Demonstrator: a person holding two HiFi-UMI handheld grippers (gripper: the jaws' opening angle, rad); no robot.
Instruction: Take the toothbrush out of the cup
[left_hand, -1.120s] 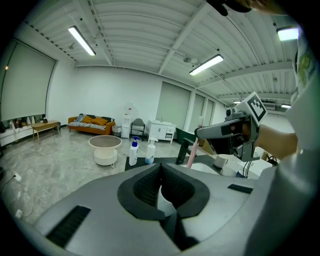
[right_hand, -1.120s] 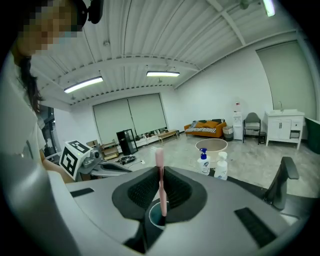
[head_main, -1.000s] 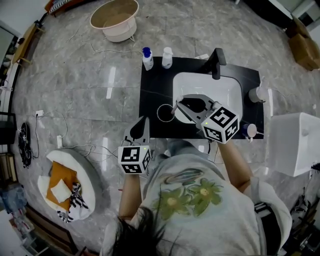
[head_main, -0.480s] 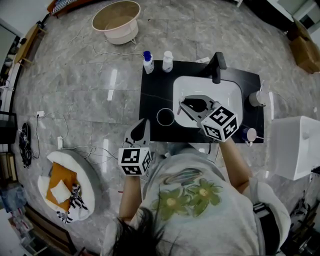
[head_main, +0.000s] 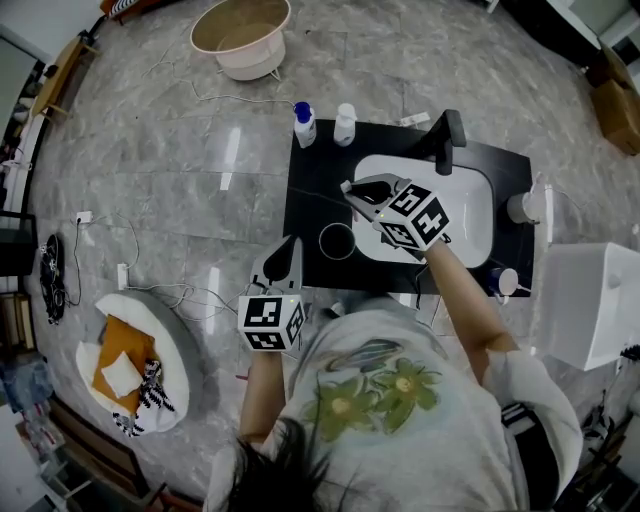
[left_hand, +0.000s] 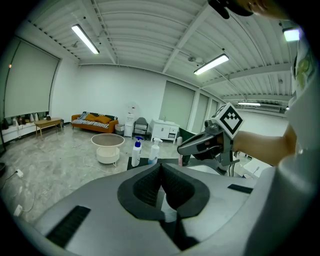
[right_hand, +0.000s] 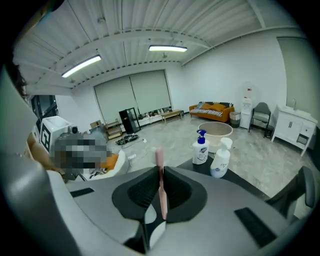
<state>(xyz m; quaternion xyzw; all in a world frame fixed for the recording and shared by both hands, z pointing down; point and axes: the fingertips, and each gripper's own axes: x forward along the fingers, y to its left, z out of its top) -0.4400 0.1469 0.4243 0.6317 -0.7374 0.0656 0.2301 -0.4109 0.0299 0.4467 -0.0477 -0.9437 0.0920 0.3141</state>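
**Toothbrush pinched in the right hand-held gripper, clear of the cup**

A grey marble floor (head_main: 180, 170) is seen all around, with a black counter (head_main: 312, 190) standing on it. A white sink (head_main: 470, 210) is set into the right part of the counter, and a dark faucet (head_main: 447, 140) stands at its far rim. A pale round basin (head_main: 241, 35) sits on the floor, well apart from the counter.

The right hand-held gripper (head_main: 352, 189) is held above the counter at the sink's left rim, with its jaws closed on the toothbrush (right_hand: 161, 184). The pink brush is clamped upright between the pads, and one end pokes out past them. The left hand-held gripper (head_main: 288, 245) is held at the counter's near left edge, its jaws pressed together with nothing between them (its own view shows the pads meeting at the tip).

Two bottles stand side by side at the counter's far left corner, one blue-capped (head_main: 303, 123) and one white (head_main: 344, 124). The cup (head_main: 337, 241) stands on the counter just left of the sink, between the two hand-held grippers, and the toothbrush is held apart from it.
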